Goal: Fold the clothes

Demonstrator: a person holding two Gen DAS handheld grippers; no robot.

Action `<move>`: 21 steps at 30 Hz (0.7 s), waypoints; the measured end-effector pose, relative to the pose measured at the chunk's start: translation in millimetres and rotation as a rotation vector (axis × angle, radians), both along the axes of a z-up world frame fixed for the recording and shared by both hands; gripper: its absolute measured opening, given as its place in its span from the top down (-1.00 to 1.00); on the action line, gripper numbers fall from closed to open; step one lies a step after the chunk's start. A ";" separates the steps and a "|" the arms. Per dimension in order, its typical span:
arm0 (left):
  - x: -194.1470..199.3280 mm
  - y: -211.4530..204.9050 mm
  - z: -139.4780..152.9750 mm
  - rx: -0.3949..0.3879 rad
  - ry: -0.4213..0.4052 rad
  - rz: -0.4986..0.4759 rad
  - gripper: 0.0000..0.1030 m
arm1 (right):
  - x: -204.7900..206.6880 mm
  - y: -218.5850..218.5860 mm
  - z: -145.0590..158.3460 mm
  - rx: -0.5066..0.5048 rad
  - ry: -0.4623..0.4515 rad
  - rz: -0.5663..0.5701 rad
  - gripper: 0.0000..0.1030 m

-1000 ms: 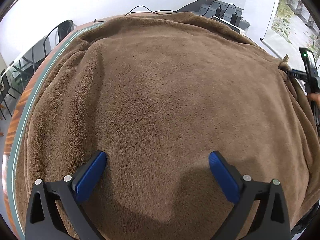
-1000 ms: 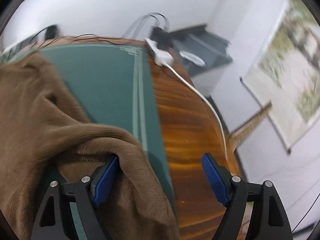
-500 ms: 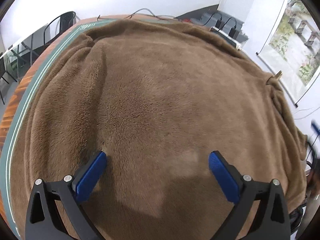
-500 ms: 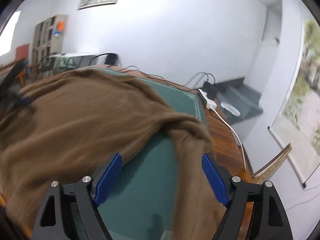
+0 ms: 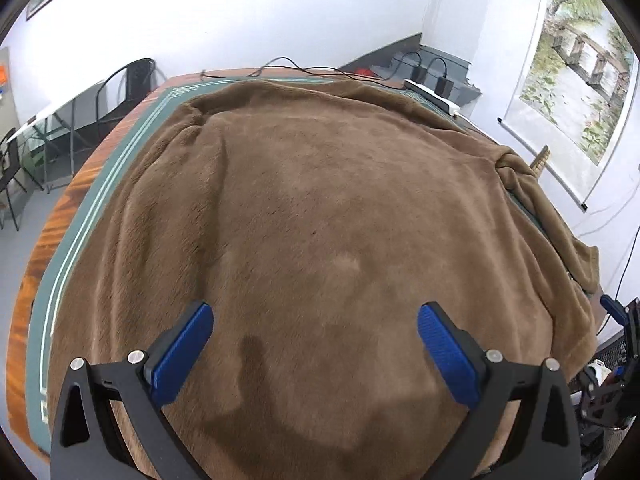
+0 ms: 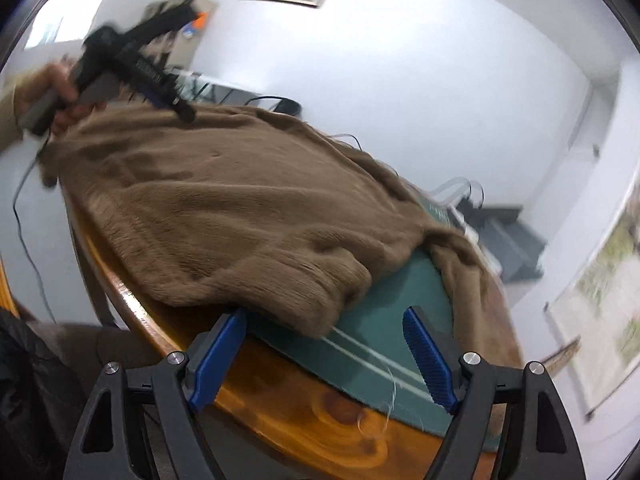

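Observation:
A brown fleece garment (image 5: 320, 208) lies spread over most of the green mat (image 5: 120, 160). My left gripper (image 5: 314, 316) hovers open above the garment's near part, with nothing between its blue pads (image 5: 182, 354). In the right wrist view the garment's thick hem corner (image 6: 304, 296) hangs over the mat (image 6: 384, 312) near the table's wooden rim (image 6: 288, 408). My right gripper (image 6: 324, 322) faces that corner with its jaws closing. The hem's tip lies between them, and the pads do not press on it. A hand (image 6: 52, 92) holds the left gripper (image 6: 176, 108) over the garment's far side.
The wooden table (image 5: 60, 216) carries a white power strip (image 5: 432, 96) with cables at its far edge. Chairs (image 5: 124, 92) stand beyond the left side. A scroll painting (image 5: 576, 72) hangs on the right wall. Dark clothing (image 6: 28, 392) sits by the table's near edge.
The right gripper swung from the table's far right edge round to the garment's near hem corner, rolling as it went. The left gripper lifted and drew back, showing more of the garment.

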State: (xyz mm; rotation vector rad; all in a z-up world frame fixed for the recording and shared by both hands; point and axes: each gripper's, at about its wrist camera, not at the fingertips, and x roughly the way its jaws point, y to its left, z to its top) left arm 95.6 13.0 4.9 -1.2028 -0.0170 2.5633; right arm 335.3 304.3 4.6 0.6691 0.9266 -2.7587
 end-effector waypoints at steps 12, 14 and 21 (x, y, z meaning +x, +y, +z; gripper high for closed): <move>91.5 -98.2 3.9 0.048 0.167 0.233 -0.99 | -42.6 20.2 23.6 -0.097 0.044 -0.191 0.70; 115.2 -110.1 -1.7 0.011 0.193 0.272 -0.99 | -48.6 34.1 27.1 -0.157 0.026 -0.233 0.70; 175.1 -79.7 -20.8 -0.222 0.286 0.209 -0.99 | -56.5 42.3 16.9 -0.205 -0.015 -0.291 0.70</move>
